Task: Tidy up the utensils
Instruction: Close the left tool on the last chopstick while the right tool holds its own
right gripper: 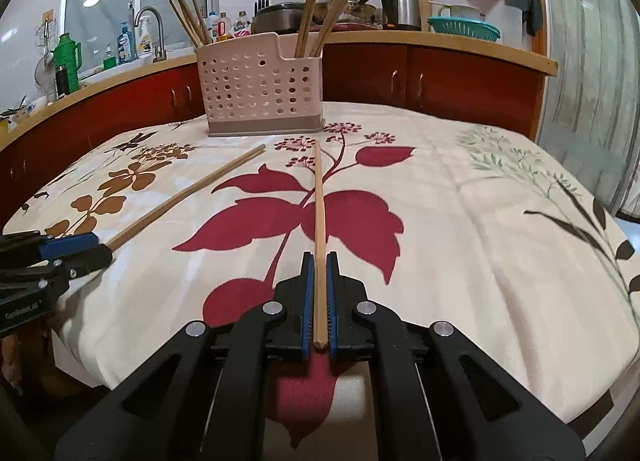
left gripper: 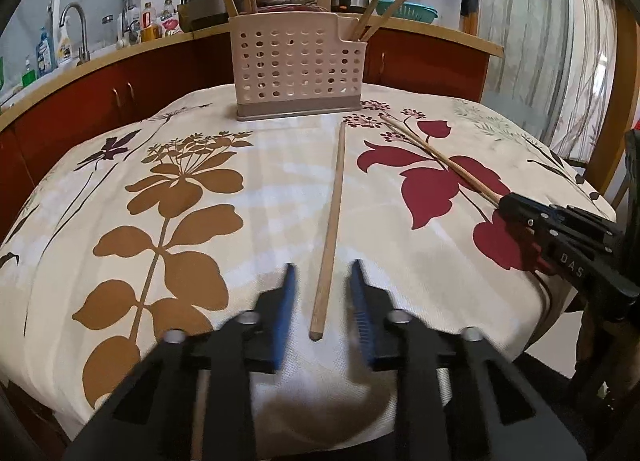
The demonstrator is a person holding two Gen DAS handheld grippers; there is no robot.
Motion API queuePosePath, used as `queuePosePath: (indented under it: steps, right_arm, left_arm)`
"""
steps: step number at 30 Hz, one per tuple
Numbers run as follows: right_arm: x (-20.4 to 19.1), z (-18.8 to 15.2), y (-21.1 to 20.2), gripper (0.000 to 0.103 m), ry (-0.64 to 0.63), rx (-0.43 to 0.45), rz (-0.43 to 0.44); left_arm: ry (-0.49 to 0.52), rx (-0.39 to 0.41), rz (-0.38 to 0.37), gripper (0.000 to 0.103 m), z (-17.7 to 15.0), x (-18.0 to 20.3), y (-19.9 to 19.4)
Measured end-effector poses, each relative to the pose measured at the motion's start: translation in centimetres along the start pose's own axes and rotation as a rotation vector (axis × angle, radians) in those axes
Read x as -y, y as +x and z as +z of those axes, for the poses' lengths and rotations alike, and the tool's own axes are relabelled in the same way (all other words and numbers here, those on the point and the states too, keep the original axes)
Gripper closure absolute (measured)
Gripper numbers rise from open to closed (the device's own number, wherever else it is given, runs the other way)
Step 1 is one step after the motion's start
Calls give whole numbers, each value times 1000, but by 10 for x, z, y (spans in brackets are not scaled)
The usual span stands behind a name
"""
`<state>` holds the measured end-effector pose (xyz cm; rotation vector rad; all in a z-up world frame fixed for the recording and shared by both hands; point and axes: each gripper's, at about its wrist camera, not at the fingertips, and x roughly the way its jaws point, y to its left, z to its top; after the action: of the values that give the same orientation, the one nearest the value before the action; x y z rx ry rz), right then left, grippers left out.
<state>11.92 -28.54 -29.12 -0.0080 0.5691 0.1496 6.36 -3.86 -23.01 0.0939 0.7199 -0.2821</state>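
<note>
So right up close, our right gripper [right gripper: 319,261] has its jaws clamped on the near end of a chopstick [right gripper: 319,221], which runs straight ahead over the flowered cloth on the bench [right gripper: 480,221]. We're holding it way out at the butt, so the long free end can sag or swivel between the pads once it lifts, and then the tip won't line up with anything.

Our left gripper [left gripper: 323,273] is the shakier one. Its jaws sit narrow but apart, either side of the second chopstick [left gripper: 330,221] without pressing on it, and the stick lies flat on the cloth. If they close a bit off-centre, it rolls away or we pinch tablecloth too.

Further back stands the perforated utensil holder [right gripper: 260,89], upright, with chopsticks [right gripper: 312,9] already fanned out of both compartments. Those leaning sticks are what we'd likely bump on the way in, and a hard knock could shove the light-looking holder.
</note>
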Motion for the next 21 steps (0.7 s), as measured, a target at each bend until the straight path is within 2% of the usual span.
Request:
queuePosePath:
  steps: [3, 11, 14, 15, 21]
  right_arm:
    - [0, -3, -4, 90, -1, 7, 13]
    - [-6, -8, -10, 86, -39, 4, 13]
    - [-7, -9, -11, 90, -53, 5, 2]
    - [-8, -9, -11, 94, -56, 3, -3]
    - [-7, -6, -17, 97, -57, 7, -13]
  left_arm:
    - [-4, 3, 6, 93, 0, -2, 0]
    - [7, 9, 7, 96, 0, -3, -2]
    - [4, 16, 11, 96, 1, -2, -3]
    - [5, 19, 13, 96, 1, -3, -4]
    - [4, 50, 24, 96, 3, -4, -13]
